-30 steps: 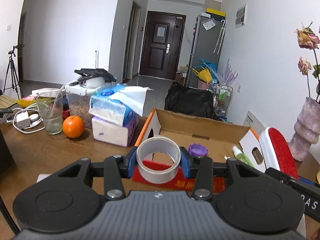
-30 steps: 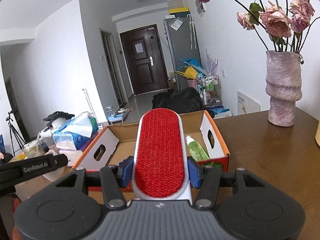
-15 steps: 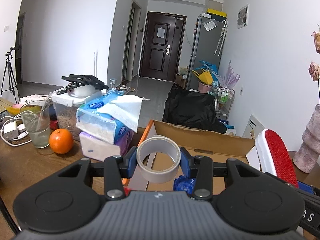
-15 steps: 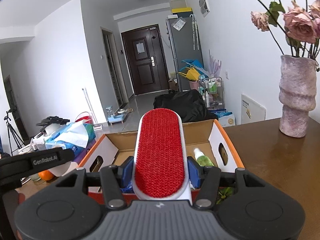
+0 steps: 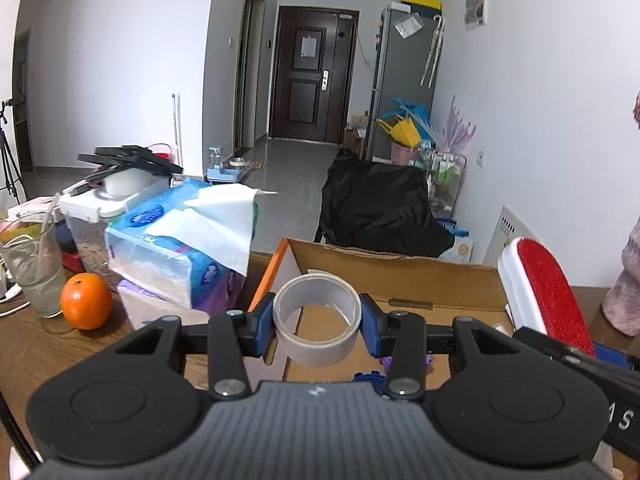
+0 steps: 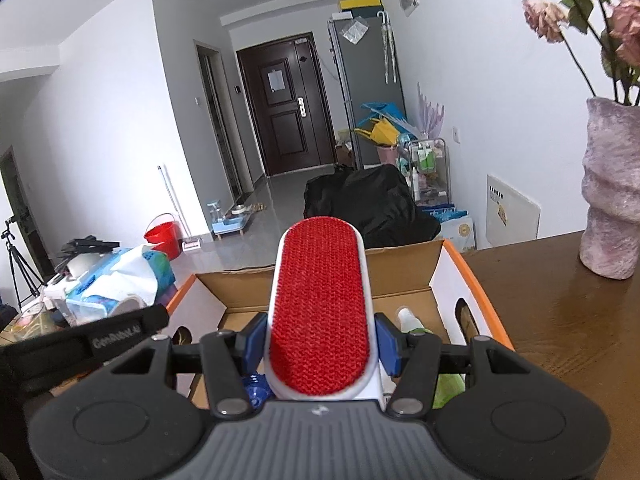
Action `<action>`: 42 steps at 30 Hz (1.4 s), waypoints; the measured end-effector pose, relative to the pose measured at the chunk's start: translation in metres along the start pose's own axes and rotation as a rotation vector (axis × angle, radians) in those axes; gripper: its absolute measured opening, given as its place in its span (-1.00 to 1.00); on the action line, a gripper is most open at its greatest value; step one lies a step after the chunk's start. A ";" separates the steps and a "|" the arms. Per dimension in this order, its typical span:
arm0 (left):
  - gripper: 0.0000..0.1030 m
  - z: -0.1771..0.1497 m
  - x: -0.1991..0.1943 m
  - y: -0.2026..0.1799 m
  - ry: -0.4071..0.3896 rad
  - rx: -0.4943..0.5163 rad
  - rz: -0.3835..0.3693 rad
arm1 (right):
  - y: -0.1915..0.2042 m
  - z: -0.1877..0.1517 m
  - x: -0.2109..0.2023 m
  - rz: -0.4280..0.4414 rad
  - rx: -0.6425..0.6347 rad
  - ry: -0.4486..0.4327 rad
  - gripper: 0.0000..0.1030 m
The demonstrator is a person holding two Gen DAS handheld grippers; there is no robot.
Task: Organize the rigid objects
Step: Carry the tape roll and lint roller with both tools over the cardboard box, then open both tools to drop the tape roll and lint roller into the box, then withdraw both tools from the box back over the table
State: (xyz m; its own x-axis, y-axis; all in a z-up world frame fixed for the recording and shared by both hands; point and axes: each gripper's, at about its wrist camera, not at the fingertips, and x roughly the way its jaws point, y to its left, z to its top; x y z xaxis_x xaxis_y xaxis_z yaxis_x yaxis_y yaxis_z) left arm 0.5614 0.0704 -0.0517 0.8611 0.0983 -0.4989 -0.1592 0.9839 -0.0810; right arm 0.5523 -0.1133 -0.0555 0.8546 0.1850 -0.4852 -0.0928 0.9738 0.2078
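Indoors, brown wooden table (image 6: 560, 312), white walls (image 5: 540, 100), dark door (image 5: 310, 76)

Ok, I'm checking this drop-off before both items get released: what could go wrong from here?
1. The tape roll in the left gripper hangs near the box's left wall; released here, it might roll or catch the edge.
2. The lint brush is long; dropped by the right gripper, it could land on the green bottle.
3. Both grippers crowd one box and could bump.
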 end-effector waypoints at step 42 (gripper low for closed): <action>1.00 -0.004 0.020 0.006 0.052 0.062 0.006 | -0.004 0.021 0.020 -0.053 -0.019 0.110 1.00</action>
State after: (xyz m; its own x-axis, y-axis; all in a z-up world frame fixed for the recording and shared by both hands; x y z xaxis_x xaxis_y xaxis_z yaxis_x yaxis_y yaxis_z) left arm 0.5760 0.0775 -0.0660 0.8336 0.0974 -0.5438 -0.1321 0.9909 -0.0250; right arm 0.5802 -0.1164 -0.0480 0.7973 0.1454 -0.5858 -0.0594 0.9847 0.1636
